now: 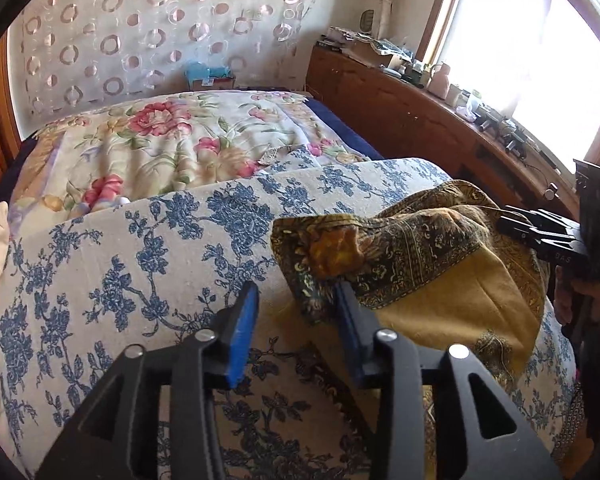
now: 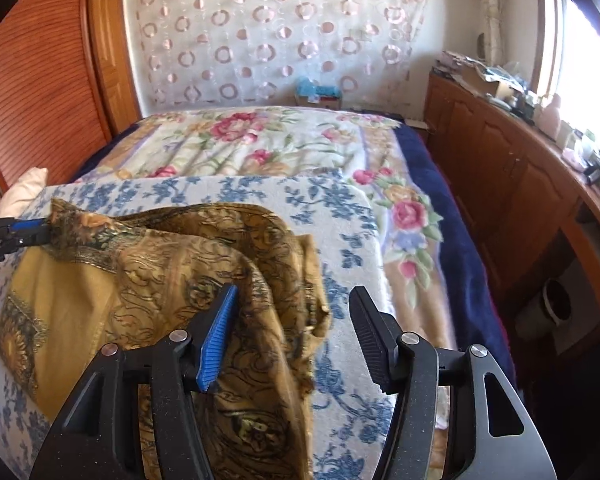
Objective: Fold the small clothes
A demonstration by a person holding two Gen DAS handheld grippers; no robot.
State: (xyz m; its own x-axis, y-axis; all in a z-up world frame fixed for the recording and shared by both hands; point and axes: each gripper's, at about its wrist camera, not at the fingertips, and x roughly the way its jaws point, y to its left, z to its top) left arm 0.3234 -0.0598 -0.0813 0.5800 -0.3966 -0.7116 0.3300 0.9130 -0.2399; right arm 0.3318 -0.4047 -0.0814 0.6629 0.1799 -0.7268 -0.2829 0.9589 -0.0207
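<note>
With both your left claw (image 1: 296,312) and right claw (image 2: 292,320) released over the rumpled mustard cloth (image 1: 432,280) on the bed (image 2: 340,216), you next regrip its edges and fold.

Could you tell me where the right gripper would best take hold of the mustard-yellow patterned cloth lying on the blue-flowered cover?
Probably the bunched edge of the mustard-yellow patterned cloth, which stands up in folds between the open fingers of the right gripper. Come from above and the near side. The raised ridge gives the pads something to pinch, unlike the flat panel. The left gripper is open beside the opposite corner.
</note>
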